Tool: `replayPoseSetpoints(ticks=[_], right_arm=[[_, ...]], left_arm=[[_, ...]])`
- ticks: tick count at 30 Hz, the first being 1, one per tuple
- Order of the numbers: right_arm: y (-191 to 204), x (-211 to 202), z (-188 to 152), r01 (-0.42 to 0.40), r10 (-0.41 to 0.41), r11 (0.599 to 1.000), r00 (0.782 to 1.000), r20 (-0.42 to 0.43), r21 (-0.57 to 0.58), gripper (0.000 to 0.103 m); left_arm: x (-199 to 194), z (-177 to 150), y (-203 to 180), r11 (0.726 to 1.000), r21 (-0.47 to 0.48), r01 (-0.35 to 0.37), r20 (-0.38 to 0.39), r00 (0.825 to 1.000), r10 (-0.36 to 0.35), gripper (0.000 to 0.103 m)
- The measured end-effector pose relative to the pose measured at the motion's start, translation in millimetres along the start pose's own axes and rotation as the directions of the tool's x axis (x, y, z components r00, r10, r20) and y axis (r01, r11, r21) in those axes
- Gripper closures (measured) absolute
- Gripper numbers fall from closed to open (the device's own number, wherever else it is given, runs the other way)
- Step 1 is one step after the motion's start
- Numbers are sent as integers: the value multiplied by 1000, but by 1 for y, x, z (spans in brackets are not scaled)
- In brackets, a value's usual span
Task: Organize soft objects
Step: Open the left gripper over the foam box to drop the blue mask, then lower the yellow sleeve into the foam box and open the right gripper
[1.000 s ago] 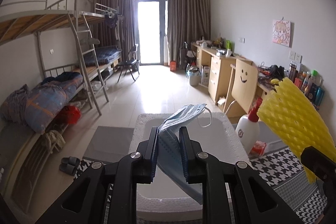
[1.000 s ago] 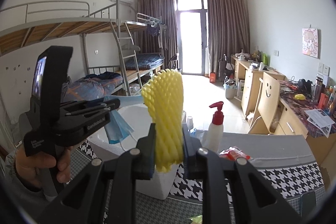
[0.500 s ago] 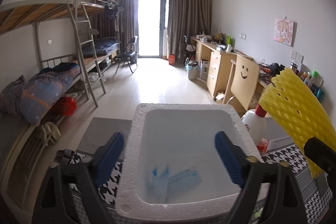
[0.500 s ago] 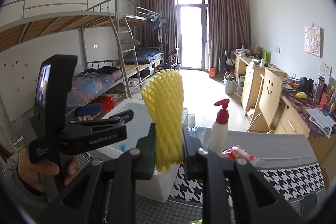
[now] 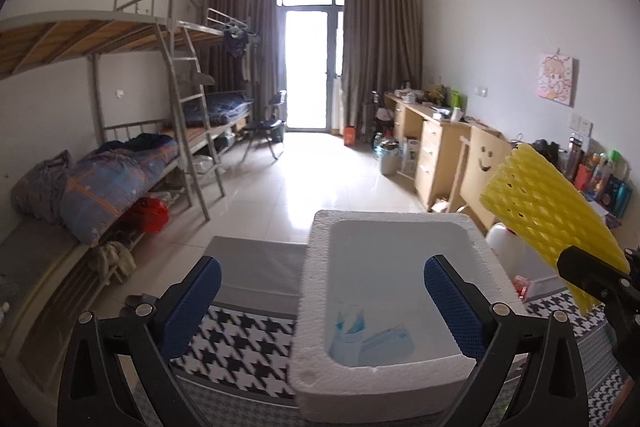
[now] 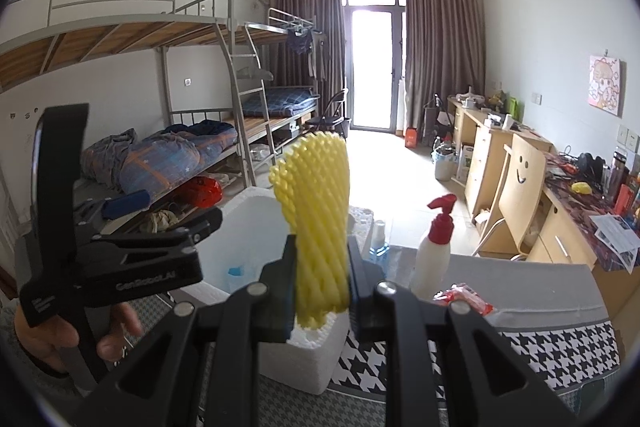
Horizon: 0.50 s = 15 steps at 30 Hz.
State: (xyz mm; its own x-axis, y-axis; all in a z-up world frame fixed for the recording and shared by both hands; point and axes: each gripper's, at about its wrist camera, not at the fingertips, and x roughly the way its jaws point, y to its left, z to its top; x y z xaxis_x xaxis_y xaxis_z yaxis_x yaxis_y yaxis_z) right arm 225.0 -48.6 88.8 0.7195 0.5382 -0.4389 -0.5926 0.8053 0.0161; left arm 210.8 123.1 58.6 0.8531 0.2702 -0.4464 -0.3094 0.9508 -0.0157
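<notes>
A white foam box stands on the houndstooth-covered table. A blue face mask lies crumpled in its near left corner. My left gripper is open and empty, held above the box's near left side. My right gripper is shut on a yellow foam net sleeve, upright and raised right of the box. The sleeve also shows at the right of the left wrist view. In the right wrist view the left gripper and the box are at the left.
A white pump bottle with a red top and a red packet sit on the table right of the box. A small clear cup stands behind the box. A chair with a smiley face and desks line the right wall.
My left gripper opened and let go of the blue mask, which dropped into the foam box. The left gripper then drifted left. My right gripper kept hold of the yellow sleeve.
</notes>
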Motion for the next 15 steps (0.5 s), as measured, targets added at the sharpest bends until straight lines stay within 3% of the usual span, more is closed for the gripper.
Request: replayPoseSetpoints(ticks=[10, 15], right_arm=[[1, 14, 4, -14, 14, 1000, 1000, -20, -20, 78], [-1, 24, 3, -25, 24, 1000, 999, -40, -15, 78]], left_arm=[[-10, -4, 14, 998, -4, -56, 26, 998, 56, 1], [-15, -6, 20, 999, -9, -43, 34, 998, 43, 1]])
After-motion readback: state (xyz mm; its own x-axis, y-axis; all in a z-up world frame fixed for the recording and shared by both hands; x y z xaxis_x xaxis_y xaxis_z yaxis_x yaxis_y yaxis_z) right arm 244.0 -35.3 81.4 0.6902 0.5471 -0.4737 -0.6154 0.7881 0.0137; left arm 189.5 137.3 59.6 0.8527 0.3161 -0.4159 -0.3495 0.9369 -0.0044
